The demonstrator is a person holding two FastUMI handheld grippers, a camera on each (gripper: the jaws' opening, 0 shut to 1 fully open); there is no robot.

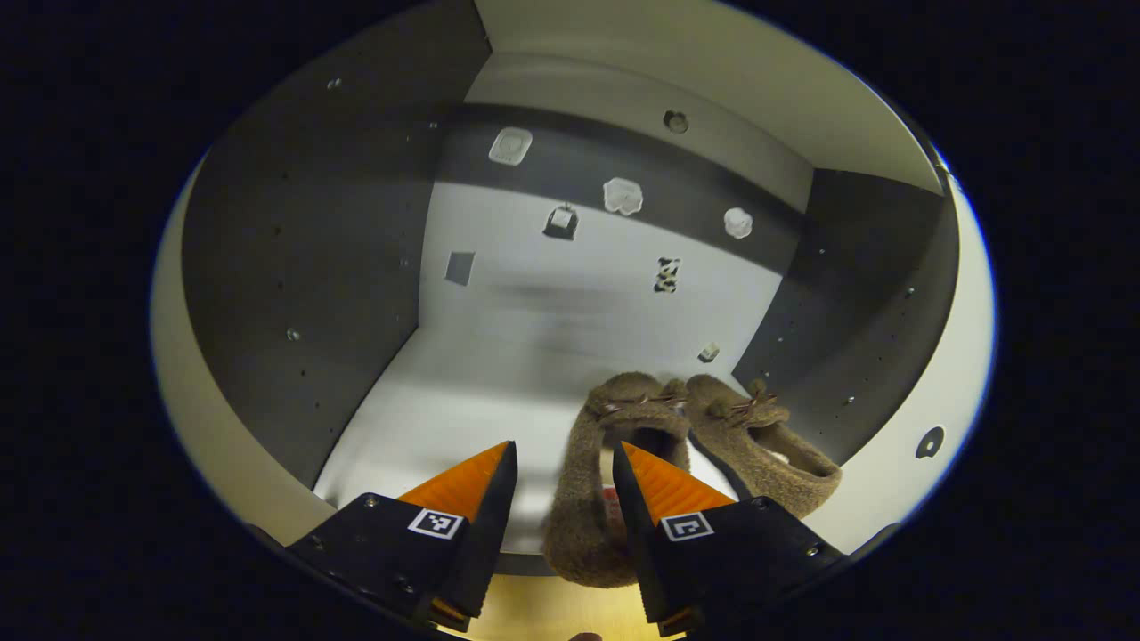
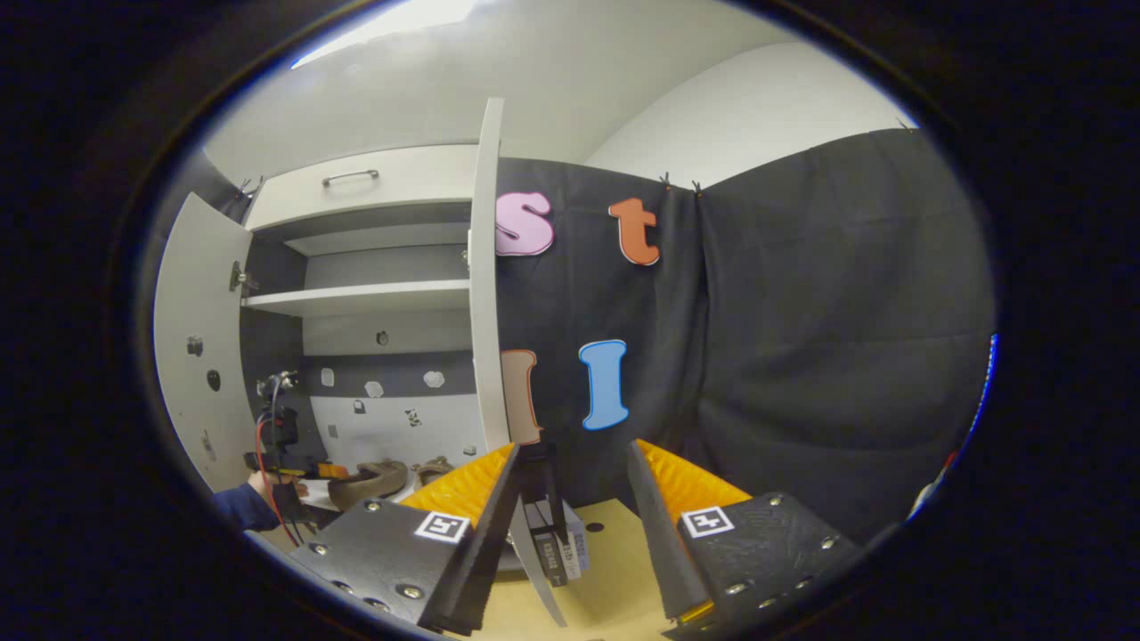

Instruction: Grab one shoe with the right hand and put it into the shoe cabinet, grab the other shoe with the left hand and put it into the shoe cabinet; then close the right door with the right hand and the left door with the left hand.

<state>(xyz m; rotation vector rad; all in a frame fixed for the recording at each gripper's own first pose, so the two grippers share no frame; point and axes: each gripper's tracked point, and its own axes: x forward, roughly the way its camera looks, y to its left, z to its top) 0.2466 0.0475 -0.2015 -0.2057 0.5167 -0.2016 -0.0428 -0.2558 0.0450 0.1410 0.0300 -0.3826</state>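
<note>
Fingers of the left gripper [image 1: 563, 463] parted, nothing between them but bare shelf; right-hand finger overlapping the near shoe [image 1: 595, 481] in the left gripper view, contact not clear, so no grip claimed. Near shoe lying on the cabinet's bottom shelf [image 1: 445, 392], heel toward the front edge, toe pointing in. Far shoe [image 1: 757, 441] just beside it on the right, touching or nearly so at the toes, angled toward the right inner wall [image 1: 855, 303]. Both brown and fuzzy, each with a small bow.

Fingers of the right gripper [image 2: 570, 463] also spread apart and empty, straddling the edge of the right door [image 2: 485, 294], which stands open edge-on. Whether either finger touches the door cannot be told.

Judged from this: both shoes already inside, placing steps done or all but done. Left to do: swing the right door shut, then the left door [image 2: 191, 338], likewise wide open.

Farther out in the right gripper view: a hand and dark sleeve [image 2: 249, 503] at the cabinet mouth beside the shoes. Pale shelf above, drawer with a metal handle [image 2: 349, 176] on top. Light wooden floor [image 2: 614, 570] below, black cloth wall to the right, white wall behind.
</note>
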